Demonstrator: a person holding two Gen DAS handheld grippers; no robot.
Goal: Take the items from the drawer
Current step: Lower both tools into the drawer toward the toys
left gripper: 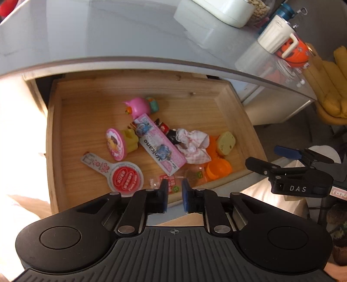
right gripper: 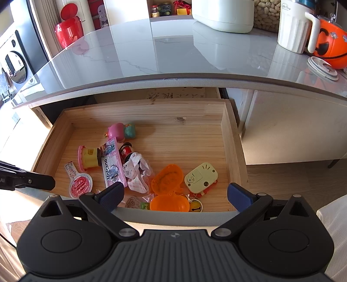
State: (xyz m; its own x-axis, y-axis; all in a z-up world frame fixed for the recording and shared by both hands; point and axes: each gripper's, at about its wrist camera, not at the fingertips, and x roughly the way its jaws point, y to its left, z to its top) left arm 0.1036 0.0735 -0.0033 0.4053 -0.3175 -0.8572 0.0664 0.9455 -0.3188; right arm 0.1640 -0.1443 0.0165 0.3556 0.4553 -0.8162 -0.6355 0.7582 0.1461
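The wooden drawer [right gripper: 234,151] stands pulled out under the grey tabletop [right gripper: 173,54]. Inside it lie a pink pig toy [right gripper: 117,130], a pink "Volcano" pack [right gripper: 112,164], a bagged white cloth [right gripper: 137,171], an open orange capsule [right gripper: 168,188], a pale yellow device [right gripper: 201,177], a red round tag [right gripper: 79,184] and a pink-and-yellow stamp toy [right gripper: 89,157]. My right gripper [right gripper: 175,187] hangs wide open over the drawer's front edge, above the capsule, holding nothing. My left gripper [left gripper: 174,196] hovers over the front edge by small packets, with only a narrow gap between its pads and nothing in it.
On the tabletop stand a white pitcher [right gripper: 292,28], an orange pumpkin bucket [right gripper: 329,41], a white container [right gripper: 223,15] and a round lid [right gripper: 323,68]. A red bin [right gripper: 69,28] sits at the back left. A yellow chair [left gripper: 334,86] is to the right.
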